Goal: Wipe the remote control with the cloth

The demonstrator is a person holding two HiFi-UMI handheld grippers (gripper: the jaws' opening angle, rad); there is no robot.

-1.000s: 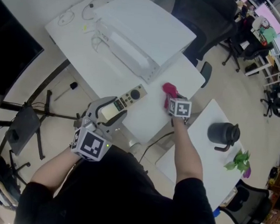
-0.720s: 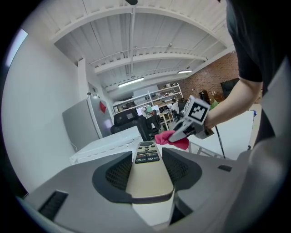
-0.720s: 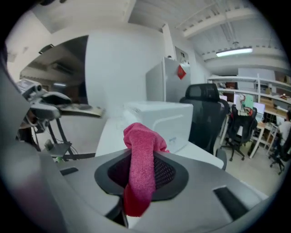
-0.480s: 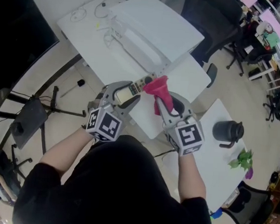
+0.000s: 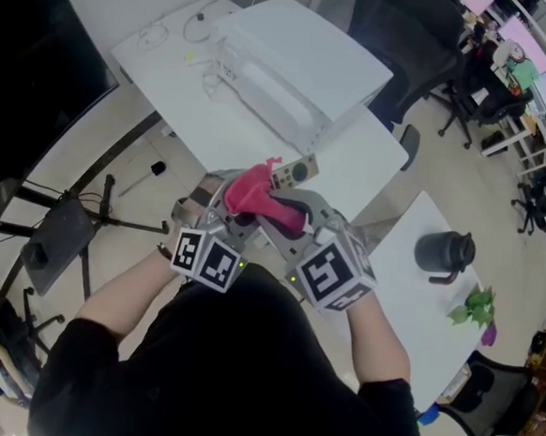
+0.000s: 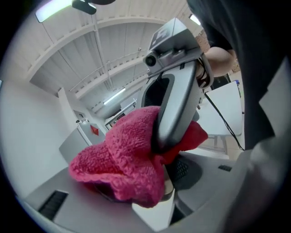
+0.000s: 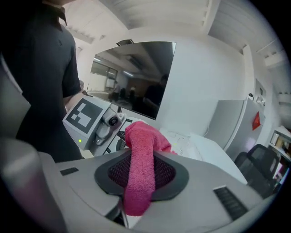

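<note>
**White desk, remote held up close, cloth pressed onto it**

White desk filled the far side of the scene, with a pale case on it and a dark jug on a second surface off to the right. Both grippers were near the person, at the desk's near edge and apparently off its top.

The left gripper had its jaws set wide and clamped on the remote control. Only the remote's far end showed, poking out to the right past the cloth. That hold probably kept the remote steady and its face exposed for rubbing.

The right gripper had its jaws pinched on a fold of the red cloth. The loose bulk hung forward and draped over the remote between the left jaws. In the left gripper view one right jaw bore down into the cloth, which suggested the wipe was under way. How much of the remote had been covered could not be told
</note>
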